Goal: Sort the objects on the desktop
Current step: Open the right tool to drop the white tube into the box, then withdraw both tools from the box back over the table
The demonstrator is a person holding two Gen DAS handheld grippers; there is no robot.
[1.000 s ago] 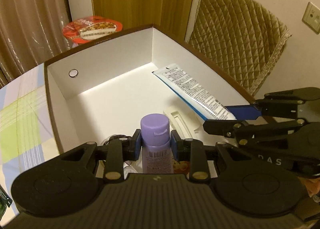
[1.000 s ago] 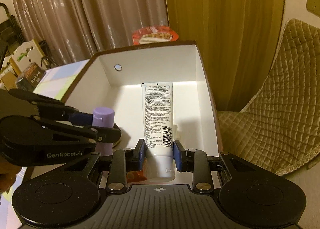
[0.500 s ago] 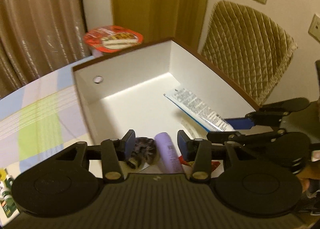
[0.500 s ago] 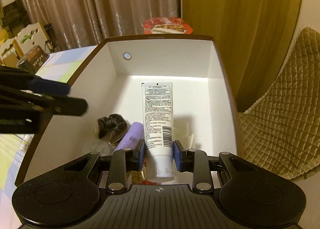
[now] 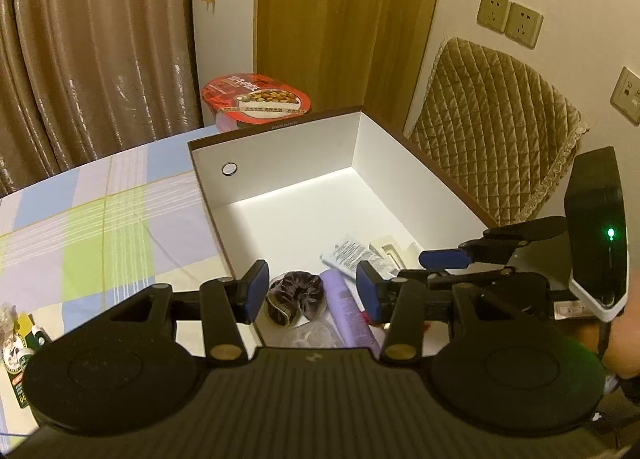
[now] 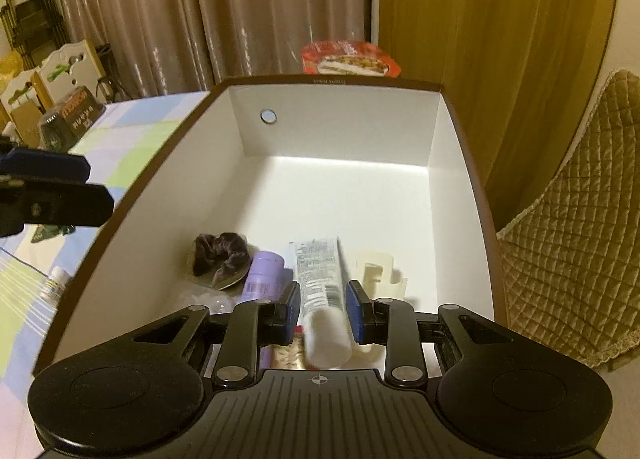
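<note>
The left gripper [image 5: 308, 291] has just been opening: a second ago its blue pads pinched the purple bottle [image 5: 348, 307] upright by the cap, and now its jaws stand apart with nothing pressed between them. The bottle lies on its side on the floor of the white box [image 5: 280, 155], at the box's near end, just beside the dark scrunchie [image 5: 296, 295]. One object therefore looks delivered.

The right gripper [image 6: 323, 309] hangs over the same near end with its jaws closed on the white tube [image 6: 320, 283], cap toward the camera. The tube appears lower and more foreshortened than a second ago, its far end blurred and dipping toward the floor beside the bottle and a cream plastic piece [image 6: 376, 271]; I judge its release to be the next step.

Beyond, the box's middle and far end are bare. Past its far rim stands a red noodle bowl [image 5: 256, 97] at the desk's far edge.
</note>
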